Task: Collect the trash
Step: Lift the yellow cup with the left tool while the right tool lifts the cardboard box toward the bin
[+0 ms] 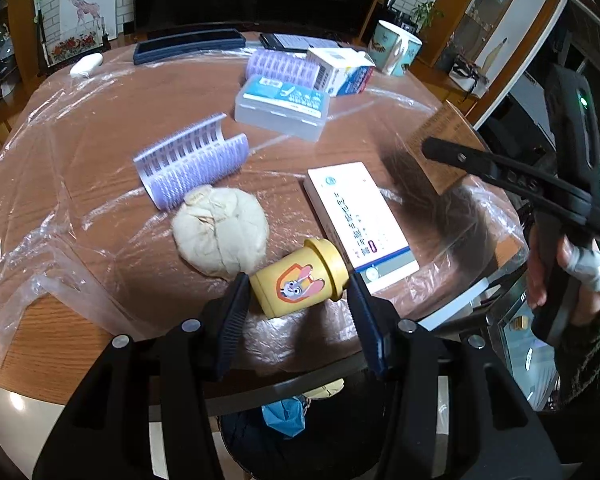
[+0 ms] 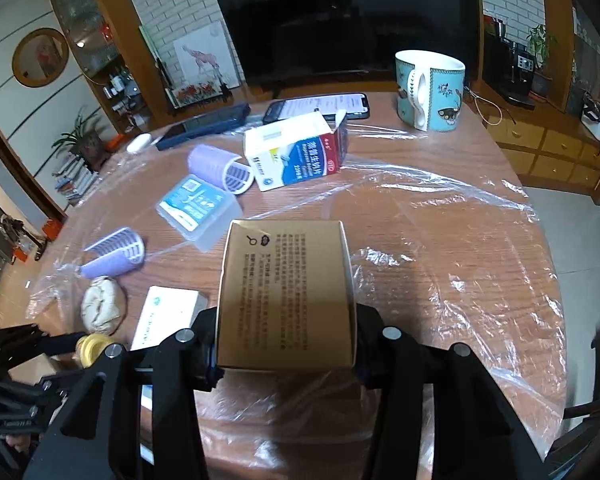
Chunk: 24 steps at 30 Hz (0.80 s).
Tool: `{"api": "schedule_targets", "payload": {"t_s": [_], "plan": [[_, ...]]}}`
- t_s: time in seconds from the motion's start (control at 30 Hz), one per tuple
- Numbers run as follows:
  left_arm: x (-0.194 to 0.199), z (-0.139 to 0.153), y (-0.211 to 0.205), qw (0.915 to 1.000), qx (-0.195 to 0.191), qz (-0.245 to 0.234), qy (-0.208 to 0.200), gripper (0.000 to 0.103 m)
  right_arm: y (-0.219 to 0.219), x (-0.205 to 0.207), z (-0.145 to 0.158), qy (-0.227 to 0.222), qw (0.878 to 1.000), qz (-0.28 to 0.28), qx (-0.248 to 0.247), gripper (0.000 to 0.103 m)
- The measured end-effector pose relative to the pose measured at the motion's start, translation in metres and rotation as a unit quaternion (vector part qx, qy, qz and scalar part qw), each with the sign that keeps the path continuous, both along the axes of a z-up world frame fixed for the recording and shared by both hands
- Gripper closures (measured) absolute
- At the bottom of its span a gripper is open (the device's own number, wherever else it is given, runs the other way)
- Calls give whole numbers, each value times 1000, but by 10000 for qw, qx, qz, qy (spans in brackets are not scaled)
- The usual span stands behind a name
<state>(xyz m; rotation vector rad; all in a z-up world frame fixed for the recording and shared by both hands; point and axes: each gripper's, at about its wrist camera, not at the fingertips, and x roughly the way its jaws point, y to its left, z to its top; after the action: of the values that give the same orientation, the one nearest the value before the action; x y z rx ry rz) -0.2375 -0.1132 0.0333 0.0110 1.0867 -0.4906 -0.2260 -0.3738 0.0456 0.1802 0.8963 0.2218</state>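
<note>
**Gold box pinched on the right, yellow jar between spread tongs on the left**

My right tongs (image 2: 286, 360) pinch a gold carton (image 2: 286, 292) by its sides, lifted above the plastic-wrapped tabletop (image 2: 440, 248). My left tongs (image 1: 298, 308) are spread, the small yellow jar (image 1: 300, 280) lying on its side between the pads; I cannot tell whether either pad touches it.

Taking the jar as my landmark: a crumpled beige wad (image 1: 220, 230) sits just beyond it to the left, a flat white medicine box (image 1: 358, 216) just beyond to the right. A split purple hair roller (image 1: 192, 160) lies behind the wad, and farther back stand a clear plastic case (image 1: 282, 110) and an opened white-and-blue carton (image 1: 340, 70).

The left view alone shows a bin (image 1: 296, 420) under the tabletop edge, with blue waste inside. The right view alone shows the mug (image 2: 430, 90) with its handle clearly and a lit phone (image 2: 320, 106) beside it, and only the jar's rim at its lower left.
</note>
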Motion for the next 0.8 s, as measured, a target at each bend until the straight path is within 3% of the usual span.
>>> {"api": "schedule_targets", "payload": {"t_s": [0.33, 0.8], "plan": [[0, 11, 14, 9998, -97, 4, -191, 52, 9, -27, 14, -39, 9986, 178, 505, 56], [-9, 25, 26, 9990, -135, -150, -408, 52, 32, -70, 23, 52, 9964, 437, 720, 56]]}}
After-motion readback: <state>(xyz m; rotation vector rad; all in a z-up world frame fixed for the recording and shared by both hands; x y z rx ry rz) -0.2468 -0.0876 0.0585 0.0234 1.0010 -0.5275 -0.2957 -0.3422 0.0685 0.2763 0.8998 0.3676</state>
